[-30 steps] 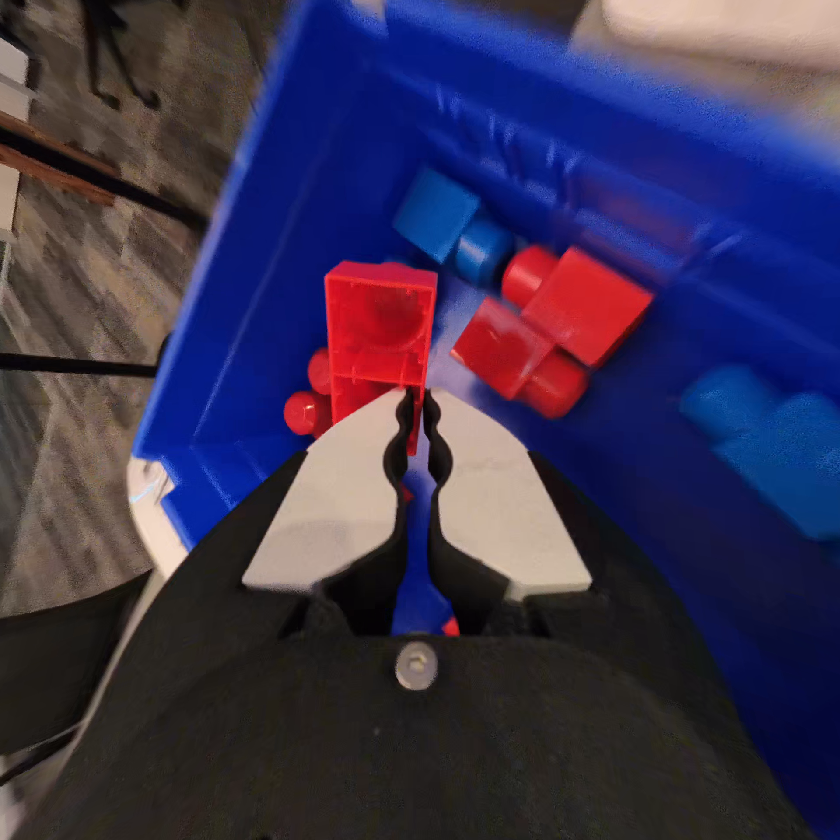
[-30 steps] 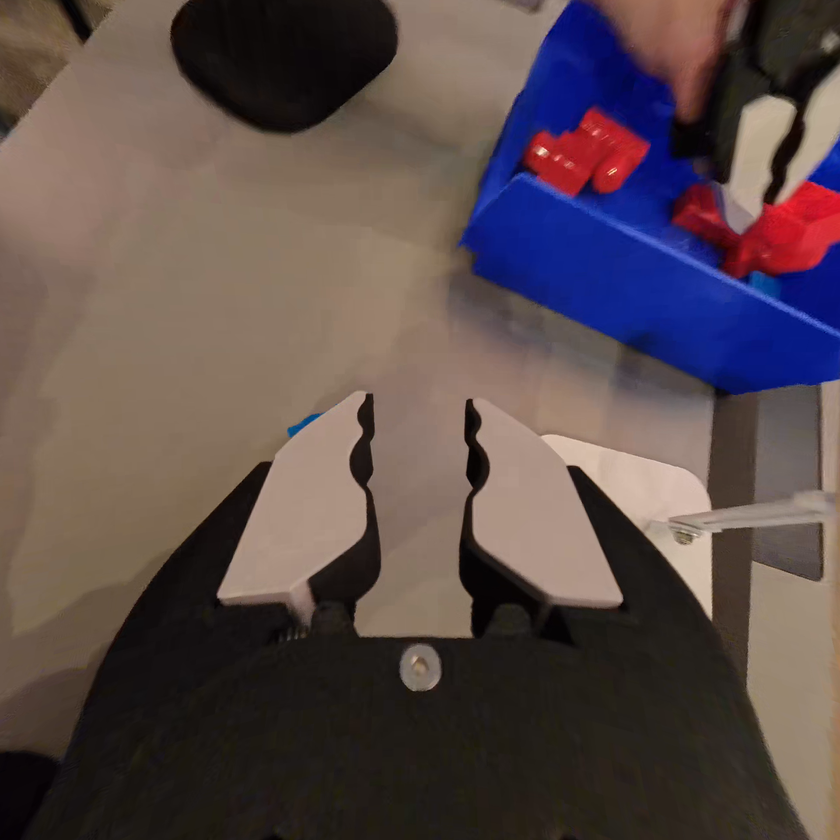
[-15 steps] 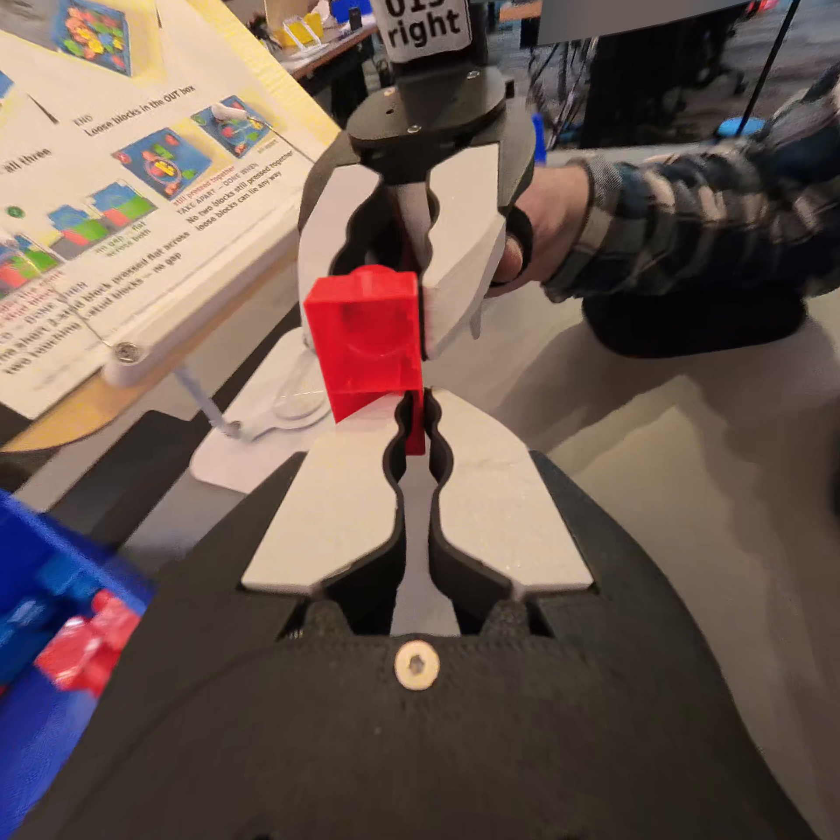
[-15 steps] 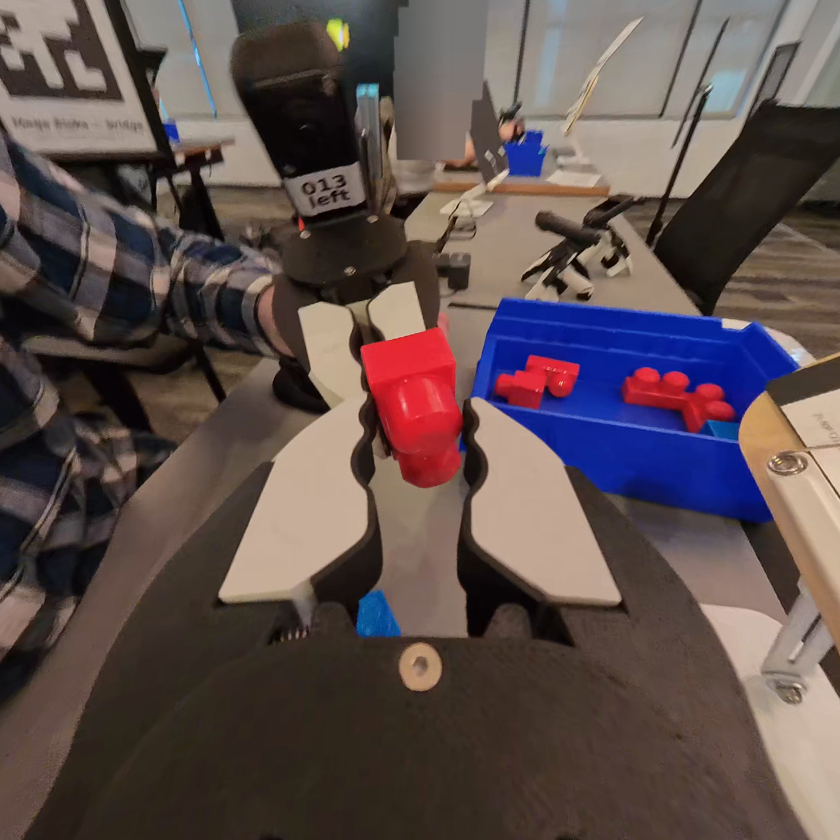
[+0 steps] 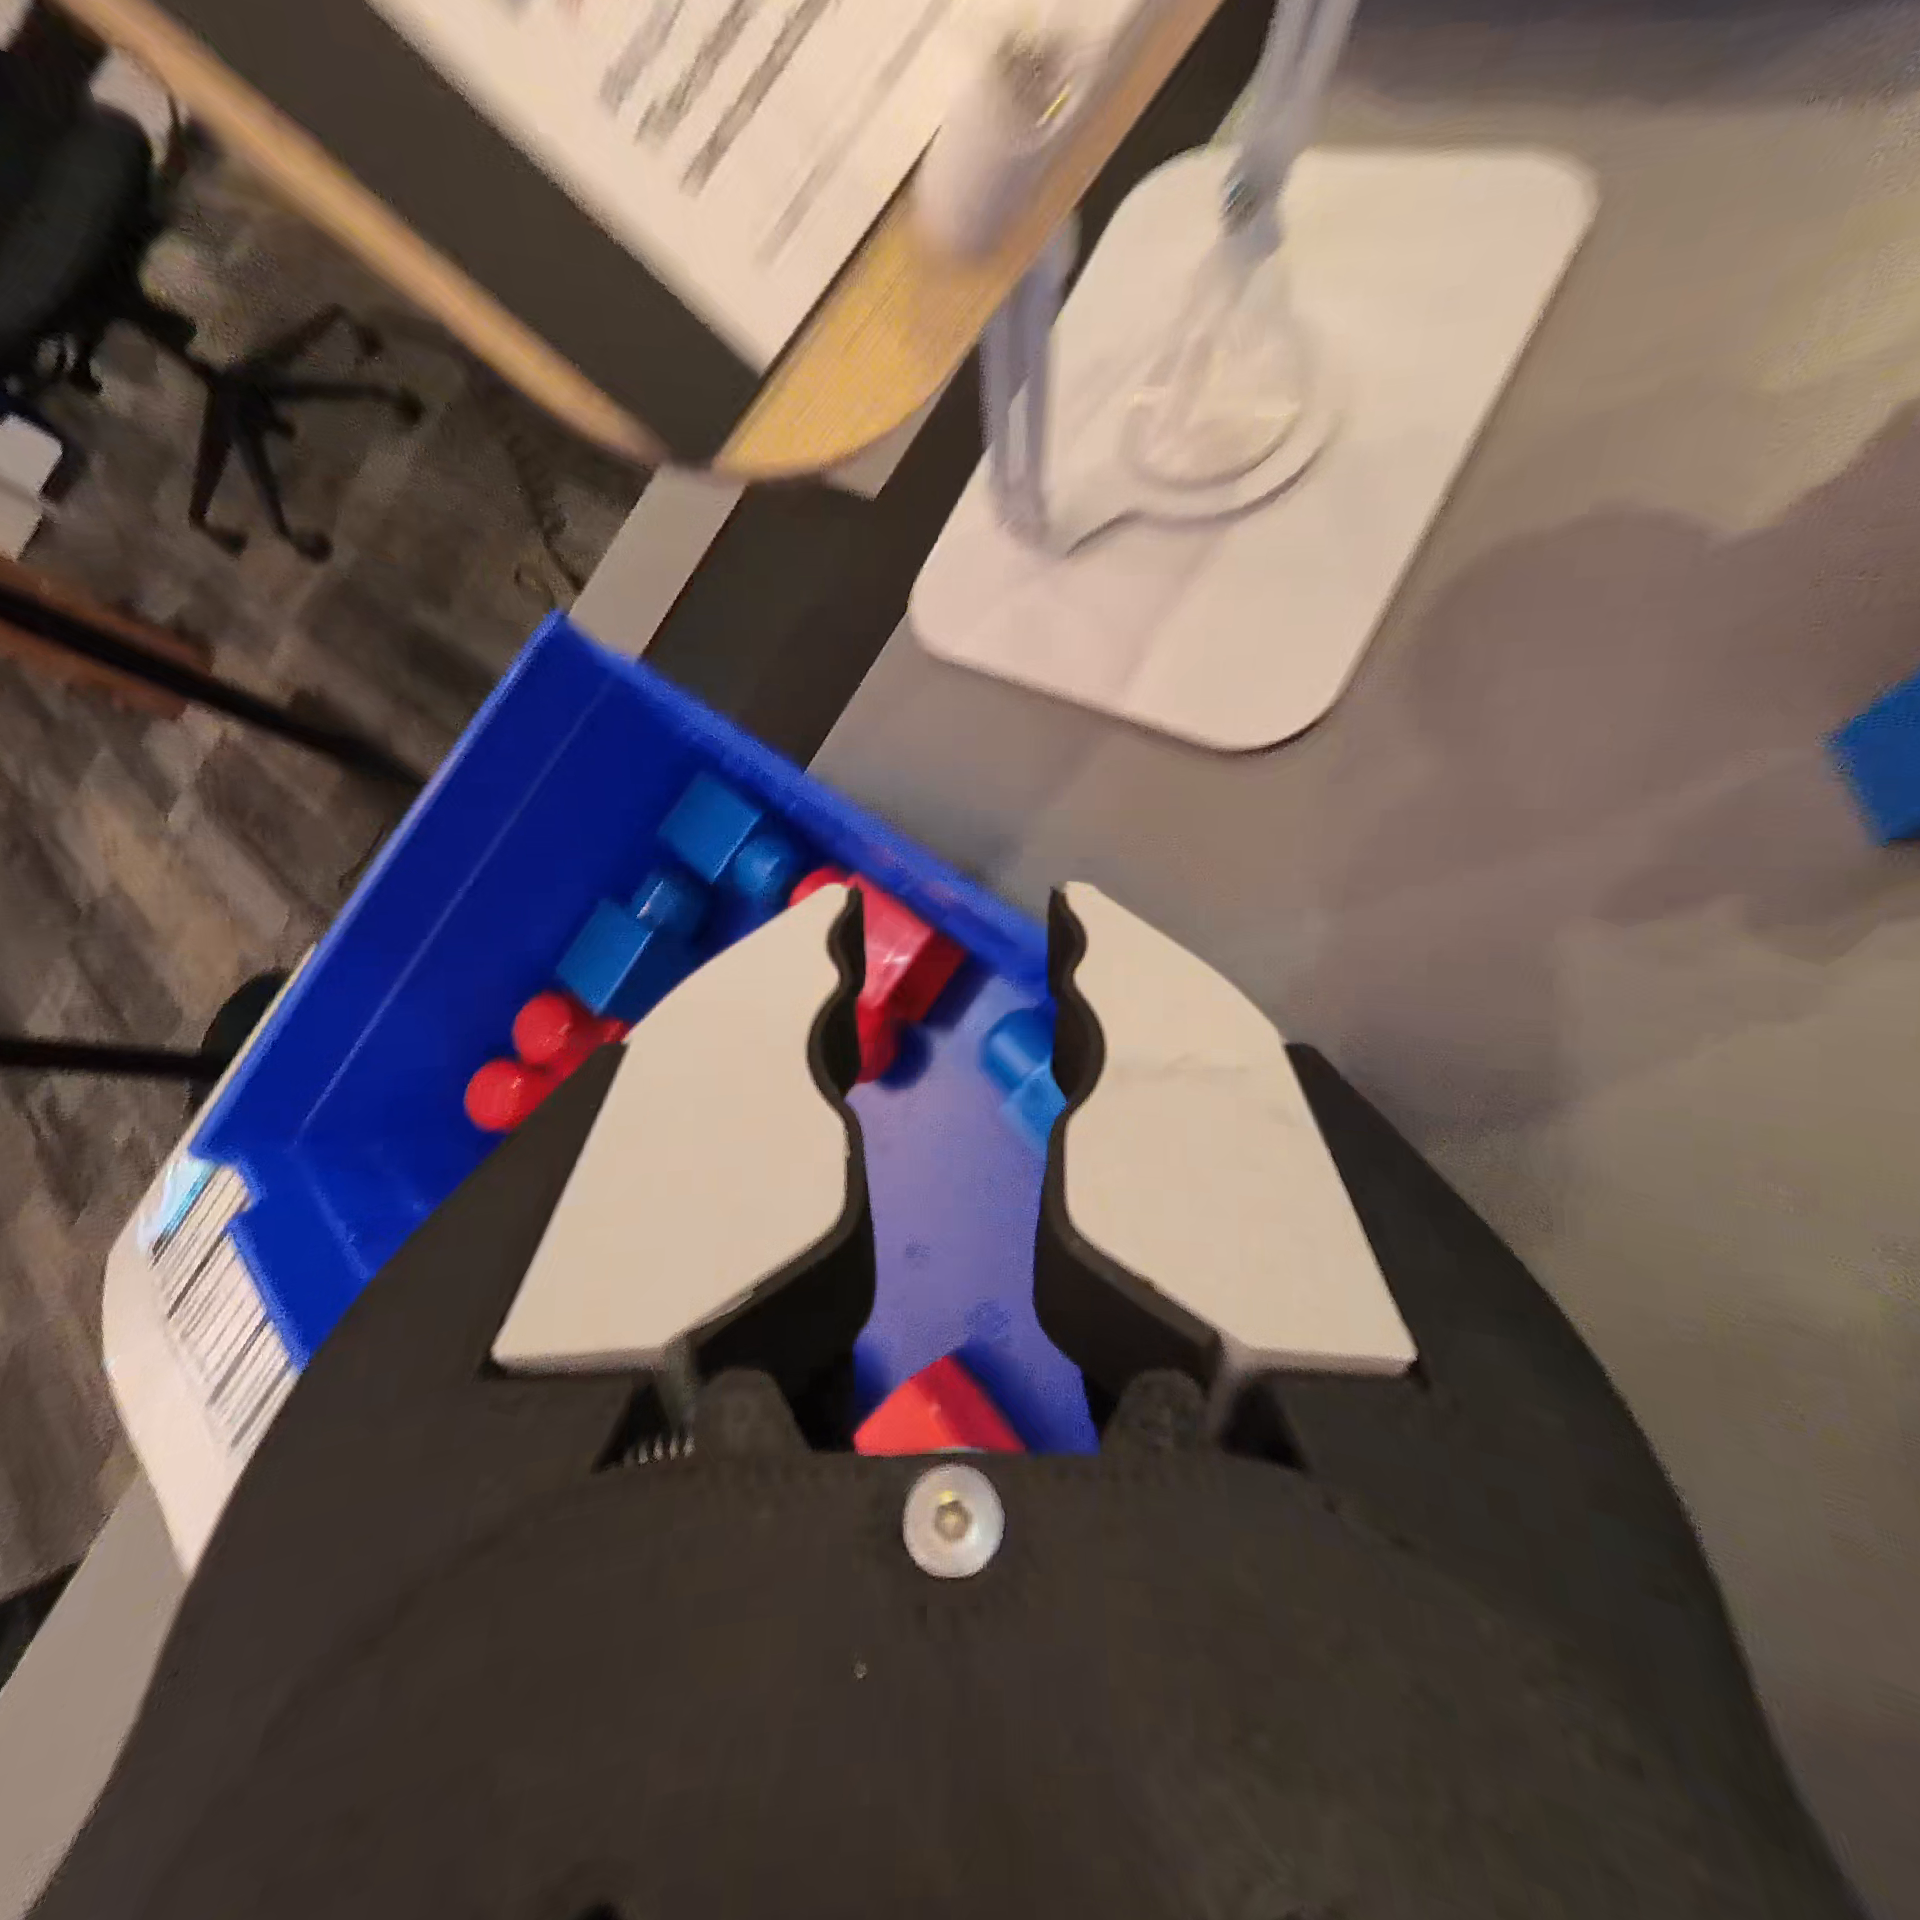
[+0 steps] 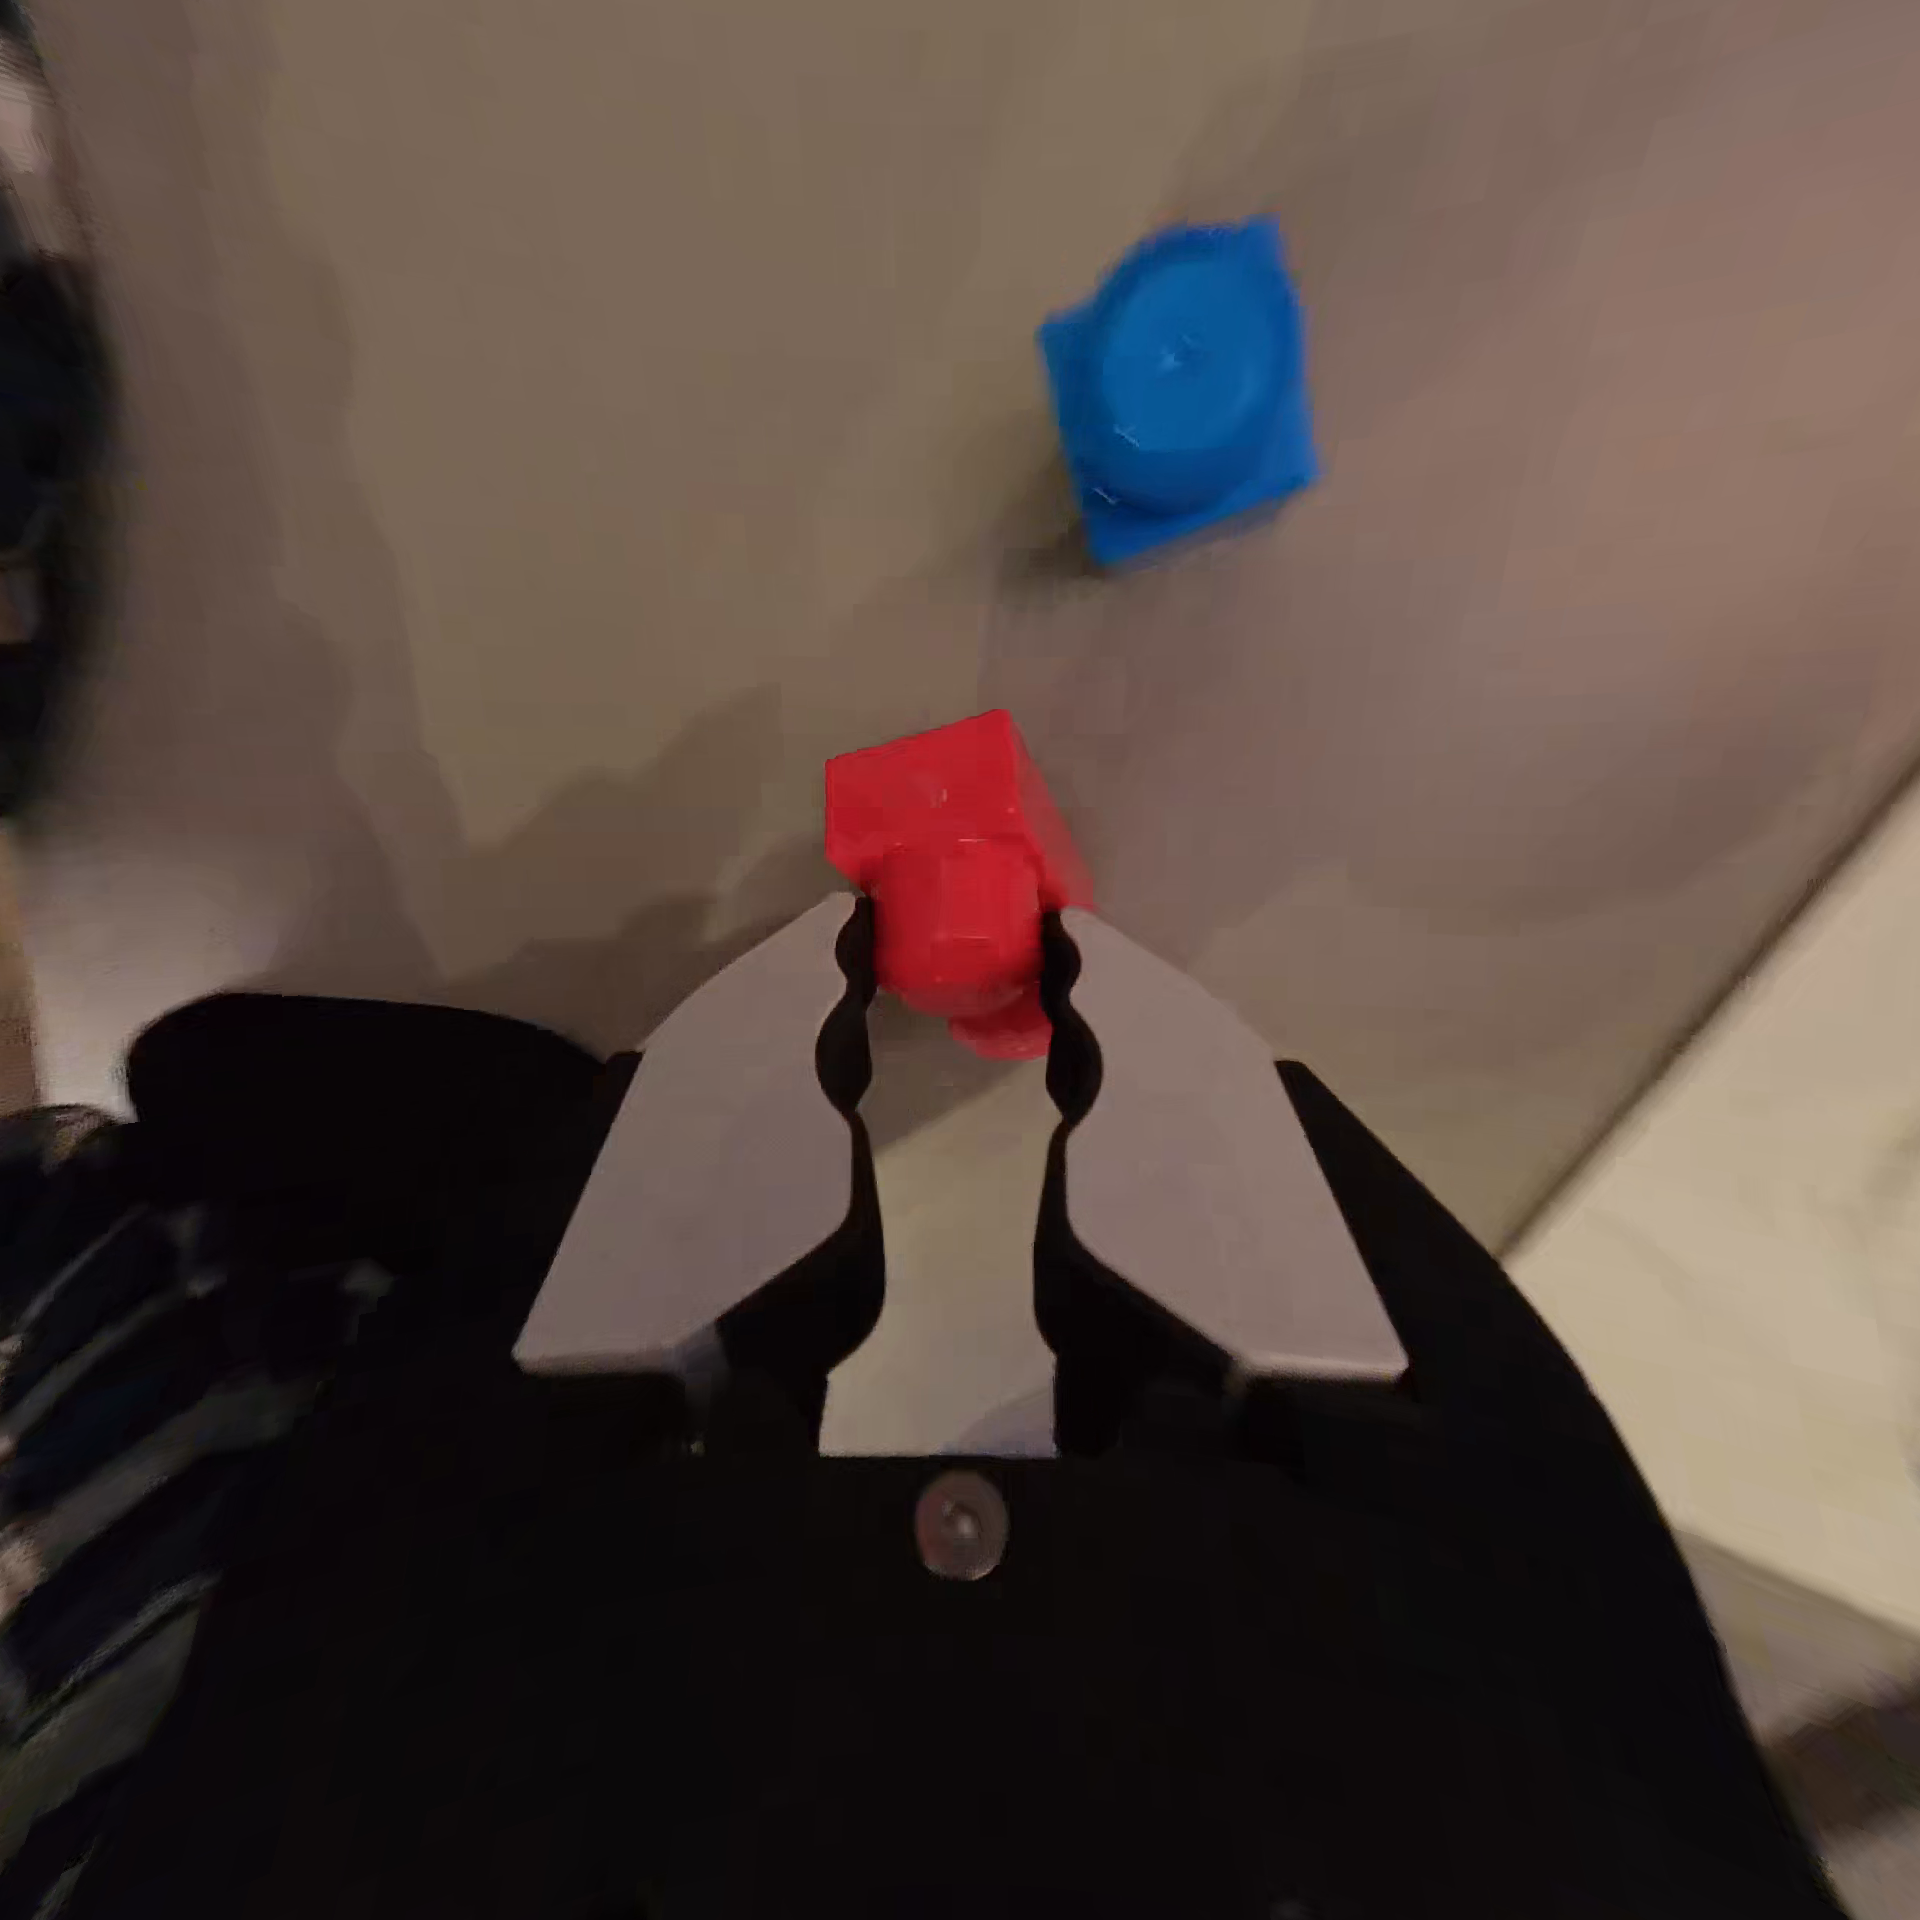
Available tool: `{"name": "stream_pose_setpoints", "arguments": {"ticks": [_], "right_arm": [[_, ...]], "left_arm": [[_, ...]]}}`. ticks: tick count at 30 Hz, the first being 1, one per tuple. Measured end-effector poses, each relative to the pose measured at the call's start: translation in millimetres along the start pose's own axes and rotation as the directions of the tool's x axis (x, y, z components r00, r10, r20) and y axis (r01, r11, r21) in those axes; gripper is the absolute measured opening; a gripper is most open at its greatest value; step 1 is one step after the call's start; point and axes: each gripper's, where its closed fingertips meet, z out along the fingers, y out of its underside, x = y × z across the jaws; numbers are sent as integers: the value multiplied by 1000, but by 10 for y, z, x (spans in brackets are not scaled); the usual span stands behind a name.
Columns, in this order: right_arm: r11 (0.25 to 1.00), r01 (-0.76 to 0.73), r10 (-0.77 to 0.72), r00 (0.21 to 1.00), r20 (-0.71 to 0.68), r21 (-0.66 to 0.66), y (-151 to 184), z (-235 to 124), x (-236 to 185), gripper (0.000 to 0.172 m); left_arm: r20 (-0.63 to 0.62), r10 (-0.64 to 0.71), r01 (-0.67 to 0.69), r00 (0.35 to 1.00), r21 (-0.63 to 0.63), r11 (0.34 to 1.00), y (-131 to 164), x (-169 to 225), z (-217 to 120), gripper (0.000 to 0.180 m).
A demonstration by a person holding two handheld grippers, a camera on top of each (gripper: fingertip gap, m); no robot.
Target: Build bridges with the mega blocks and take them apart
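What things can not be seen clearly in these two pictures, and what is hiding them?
- Left wrist view: the left gripper covers much of the blue bin, so its blocks cannot be counted.
- Left wrist view: the printed sheet is motion-blurred.
- Left wrist view: the right edge cuts off a blue object.
- Right wrist view: the red block hides its own far side.

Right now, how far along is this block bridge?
Barely begun. One blue block stands alone on the grey table. The right tool grips a red block above the table. The left tool hovers open over the blue bin of loose blocks. Nothing is joined yet.
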Motion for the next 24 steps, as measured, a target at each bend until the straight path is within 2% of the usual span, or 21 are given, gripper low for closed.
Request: {"name": "stream_pose_setpoints", "arguments": {"ticks": [2,6,11,12,14,15,18,20,21,24], "right_arm": [[999,17,-21,995,96,33,-54,28,-147,31],[998,9,-13,997,75,60,-94,20,-79,31],[992,2,-8,999,50,129,-274,34,25,31],[989,1,-9,999,52,147,-313,42,36,31],[988,-11,8,1000,21,153,-349,75,111,55],[989,-13,9,1000,27,149,-346,91,109,59],[986,1,-2,1000,5,169,-359,66,133,60],[981,5,-8,1000,11,195,-382,19,117,56],[980,13,-13,1000,0,201,-383,0,123,55],[978,14,-14,1000,2,207,-373,-35,110,51]], "left_arm": [[35,2,1,999,-79,997,228,-269,145,31],[70,-2,16,998,-187,982,547,-699,415,28],[100,26,0,995,-251,968,707,-1106,729,26],[85,50,-26,995,-267,963,724,-1128,803,26],[62,133,-106,989,-322,941,783,-1168,949,28],[50,173,-143,984,-363,921,832,-1190,1013,29],[-25,251,-239,968,-408,881,895,-1157,1196,31],[-58,257,-255,965,-441,860,956,-1158,1282,30],[-51,266,-260,963,-452,853,975,-1195,1318,36],[-65,240,-243,969,-448,861,963,-1236,1355,35]]}}
